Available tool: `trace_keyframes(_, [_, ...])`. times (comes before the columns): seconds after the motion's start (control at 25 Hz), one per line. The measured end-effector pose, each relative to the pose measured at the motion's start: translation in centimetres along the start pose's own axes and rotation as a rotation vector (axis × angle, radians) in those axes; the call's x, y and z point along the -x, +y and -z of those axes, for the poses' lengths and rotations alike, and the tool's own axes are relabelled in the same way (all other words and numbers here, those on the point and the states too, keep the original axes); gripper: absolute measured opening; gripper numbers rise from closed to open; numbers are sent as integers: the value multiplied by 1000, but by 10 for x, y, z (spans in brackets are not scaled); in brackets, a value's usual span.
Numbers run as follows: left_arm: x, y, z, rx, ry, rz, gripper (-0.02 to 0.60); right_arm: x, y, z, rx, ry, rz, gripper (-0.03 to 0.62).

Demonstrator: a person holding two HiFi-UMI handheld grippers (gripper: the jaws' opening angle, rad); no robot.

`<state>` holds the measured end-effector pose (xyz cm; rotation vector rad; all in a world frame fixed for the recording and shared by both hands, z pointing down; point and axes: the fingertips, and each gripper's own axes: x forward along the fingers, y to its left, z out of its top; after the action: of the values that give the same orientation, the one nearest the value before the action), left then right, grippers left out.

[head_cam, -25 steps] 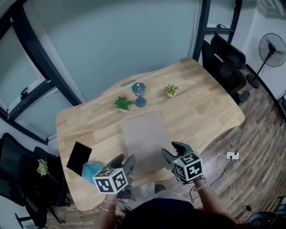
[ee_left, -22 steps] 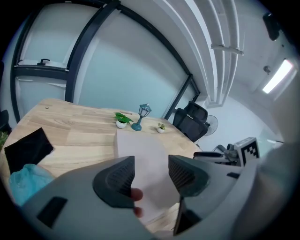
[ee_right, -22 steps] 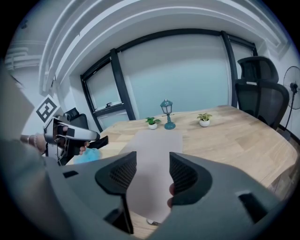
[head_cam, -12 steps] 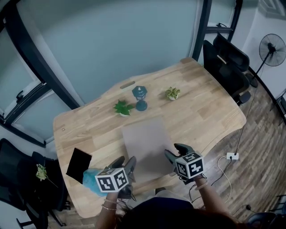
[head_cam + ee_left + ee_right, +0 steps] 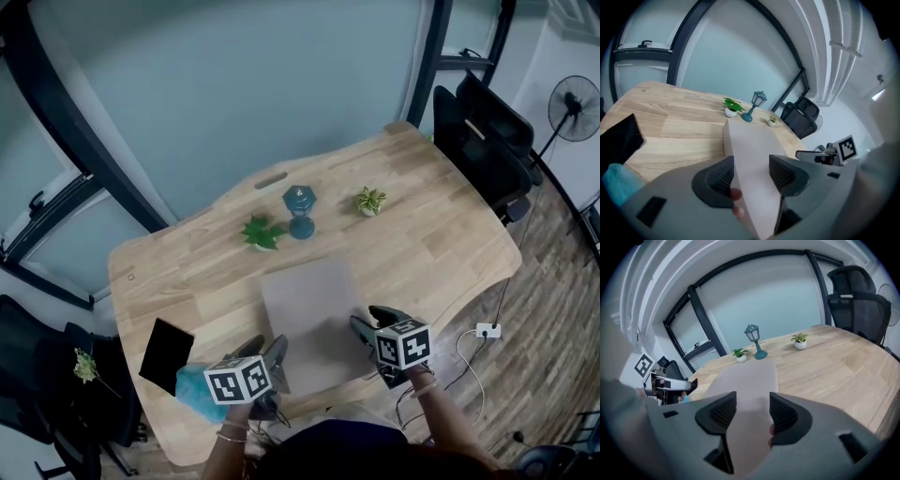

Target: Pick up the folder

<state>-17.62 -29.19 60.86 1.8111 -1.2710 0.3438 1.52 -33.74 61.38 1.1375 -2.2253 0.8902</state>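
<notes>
Left gripper (image 5: 751, 172) stands unclenched, jaws astride a near corner of the flat beige rectangular folder (image 5: 312, 309); the right gripper (image 5: 753, 411) is likewise released astride the other corner. Only the gripper views show those gaps; in the head view the marker cubes (image 5: 239, 382) partly cover them. That view alone shows the folder lying whole on the pale wooden table (image 5: 441, 225), its near edge hidden.

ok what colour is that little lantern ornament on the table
Teal. The lantern ornament shows best in the right gripper view.
</notes>
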Motion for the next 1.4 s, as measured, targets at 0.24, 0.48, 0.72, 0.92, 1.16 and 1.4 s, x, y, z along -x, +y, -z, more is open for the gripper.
trace_keyframes(0.24, [-20,10,7,38,51,8,235,-16,-12,6,-34,34,4,198])
trace_keyframes(0.48, [-38,18,10,64,89,7,247,-29,-25,11,-96,63,-11,235])
trace_keyframes(0.72, [-52,21,17,101,119,38,266,-40,-28,16,-144,74,-71,266])
trace_keyframes(0.92, [-58,24,25,115,153,43,281,-49,-27,26,-199,109,-120,293])
trace_keyframes(1.16, [-62,27,31,159,179,64,298,-58,-15,33,-243,144,-216,367])
trace_keyframes(1.4, [-63,25,37,174,205,88,305,-65,-15,40,-256,174,-227,393])
